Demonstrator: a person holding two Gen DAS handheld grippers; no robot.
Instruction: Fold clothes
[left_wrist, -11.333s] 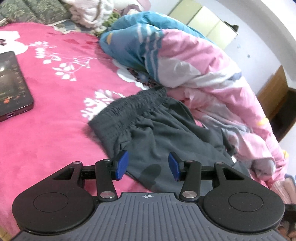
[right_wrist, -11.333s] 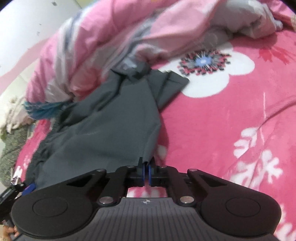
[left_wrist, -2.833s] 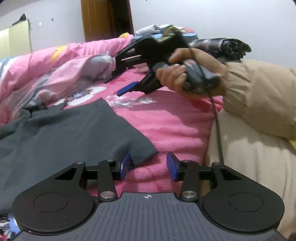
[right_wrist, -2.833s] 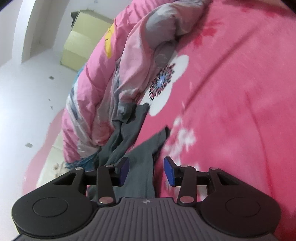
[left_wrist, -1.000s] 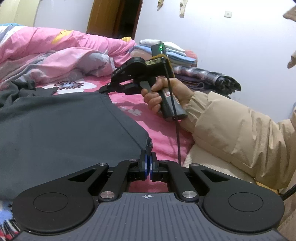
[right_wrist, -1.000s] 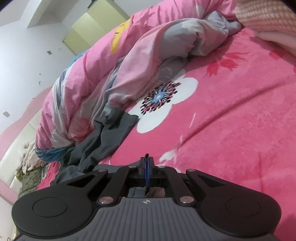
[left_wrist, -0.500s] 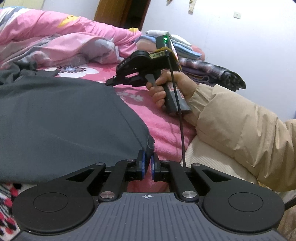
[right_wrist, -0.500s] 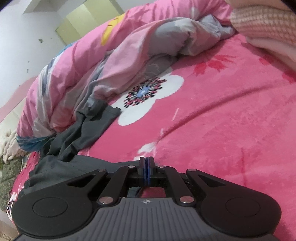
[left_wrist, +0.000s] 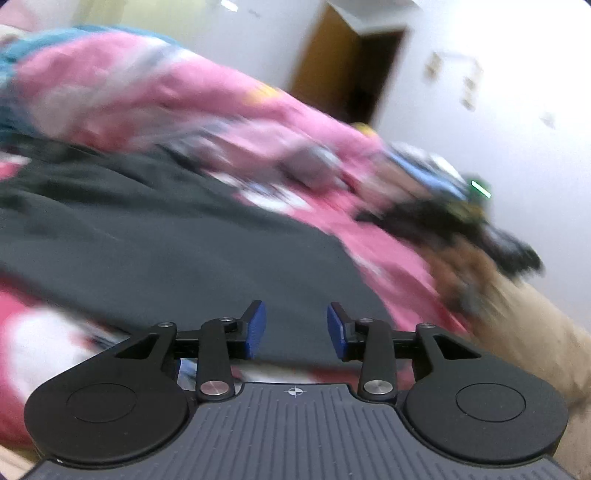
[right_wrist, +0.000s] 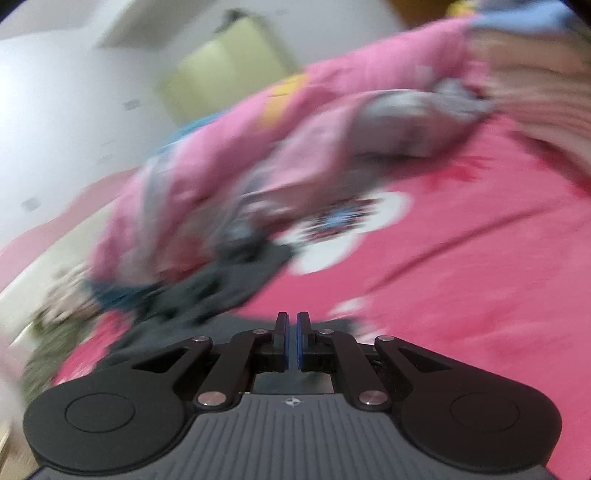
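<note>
The dark grey shorts (left_wrist: 155, 251) lay spread flat on your pink bed (right_wrist: 480, 280). Your left gripper (left_wrist: 295, 328) had let go of the hem it pinched a second before; its fingers had just opened, nothing between them. Your right gripper (right_wrist: 292, 341) stayed almost shut, with a thin gap.

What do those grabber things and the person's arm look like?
Each hand-held gripper is black, with two round discs, silver rivets, a grey ribbed base bearing a small crosshair mark, and blue pads on its fingers: the left hand-held gripper and the right hand-held gripper match. In the blurred left wrist view, the person wears a beige padded sleeve, and a green light glows.
</note>
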